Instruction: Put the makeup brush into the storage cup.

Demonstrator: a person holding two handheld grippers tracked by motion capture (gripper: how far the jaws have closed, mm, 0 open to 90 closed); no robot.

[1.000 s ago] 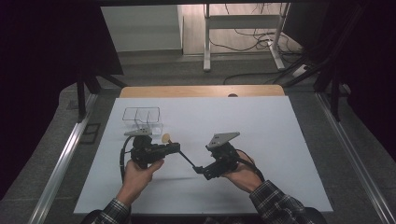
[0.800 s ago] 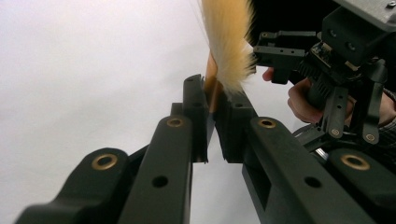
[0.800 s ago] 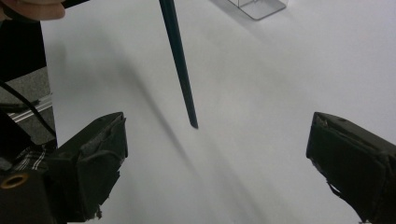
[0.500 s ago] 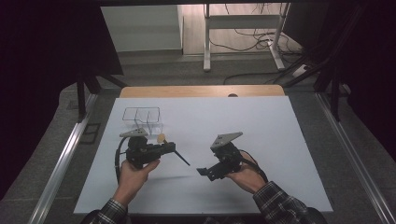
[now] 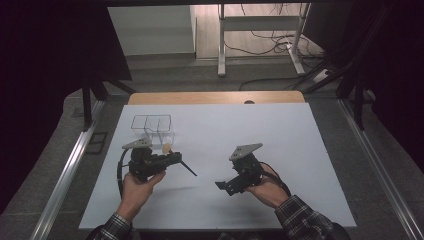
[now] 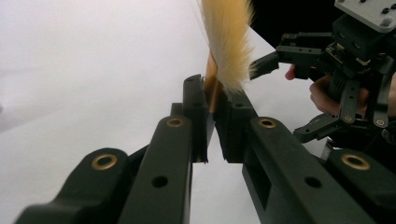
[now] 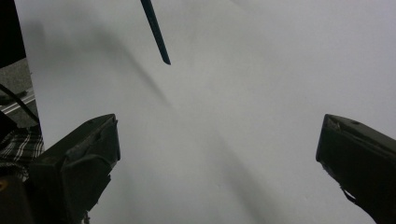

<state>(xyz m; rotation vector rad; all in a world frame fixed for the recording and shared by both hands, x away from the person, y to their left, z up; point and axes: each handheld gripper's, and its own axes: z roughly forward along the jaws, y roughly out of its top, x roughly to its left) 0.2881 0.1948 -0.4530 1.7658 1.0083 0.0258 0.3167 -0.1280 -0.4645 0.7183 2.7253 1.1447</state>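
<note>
The left gripper [image 6: 212,100] is clamped on a tan-bristled, dark-handled brush [image 6: 227,44], whose bristles its view shows close, while the right gripper [image 7: 217,154] has just been opening, jaws wide and empty.

High view: room dark at both sides, white table [image 5: 300,150] evenly lit from above, brighter floor strip at top centre. Soft shadows lie under both hands. Image soft and low in detail, no glare. Left gripper view: table blown out to near white, brush bristles [image 6: 229,42] blurred, close jaws out of focus. Right gripper view: dim grey cast, broad diagonal shadows across the table, jaw edges soft.
</note>
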